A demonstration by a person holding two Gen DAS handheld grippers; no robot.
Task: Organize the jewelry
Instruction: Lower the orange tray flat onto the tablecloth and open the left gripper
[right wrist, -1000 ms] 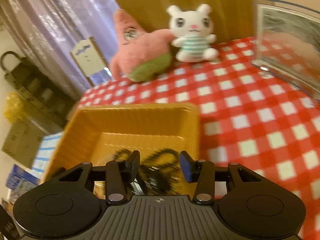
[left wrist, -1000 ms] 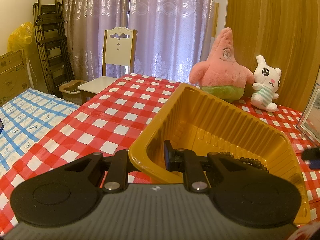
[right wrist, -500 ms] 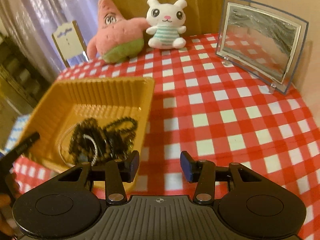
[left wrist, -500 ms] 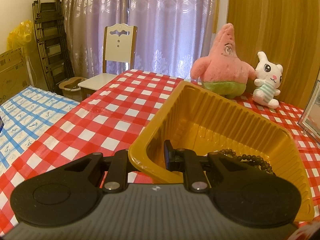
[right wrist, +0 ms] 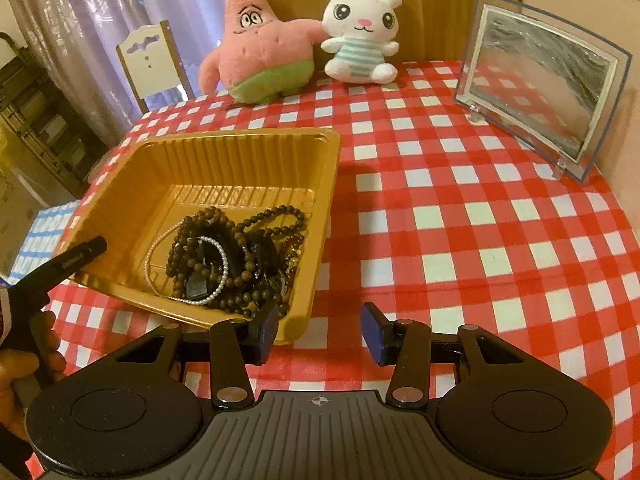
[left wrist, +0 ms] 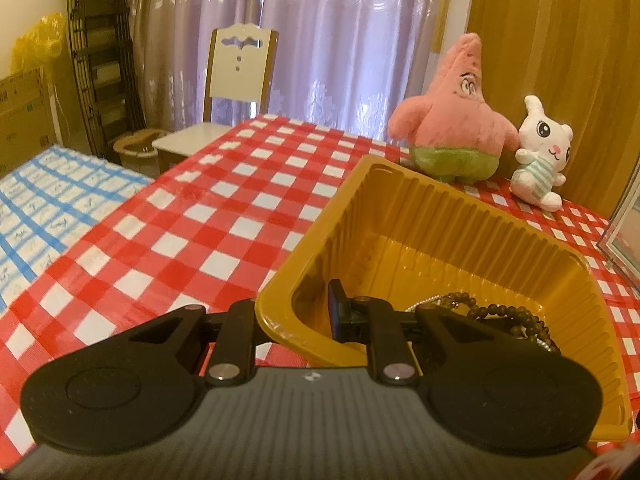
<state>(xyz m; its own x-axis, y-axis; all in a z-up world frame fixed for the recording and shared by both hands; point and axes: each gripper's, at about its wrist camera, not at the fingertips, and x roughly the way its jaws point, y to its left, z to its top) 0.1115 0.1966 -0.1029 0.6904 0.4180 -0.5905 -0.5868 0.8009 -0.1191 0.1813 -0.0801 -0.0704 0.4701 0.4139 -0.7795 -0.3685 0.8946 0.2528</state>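
A golden plastic tray [right wrist: 200,160] holds a tangle of dark bead strands and a pearl bracelet [right wrist: 236,256]. My left gripper [left wrist: 292,320] is shut on the tray's near wall [left wrist: 280,316], one finger inside, one outside; the beads [left wrist: 500,316] show behind its inner finger. It enters the right wrist view at the tray's left rim [right wrist: 80,256]. My right gripper [right wrist: 320,334] is open and empty, above the tablecloth just right of the tray's near corner.
Red-and-white checked tablecloth [right wrist: 480,240]. A pink star plush [right wrist: 264,48] and white bunny plush [right wrist: 360,36] stand at the back. A glass photo frame [right wrist: 540,84] stands at the right. A chair [left wrist: 236,76] is past the far edge.
My right gripper has pulled back and up out of the tray, empty, to the right of it. My left gripper keeps its grip on the tray wall.
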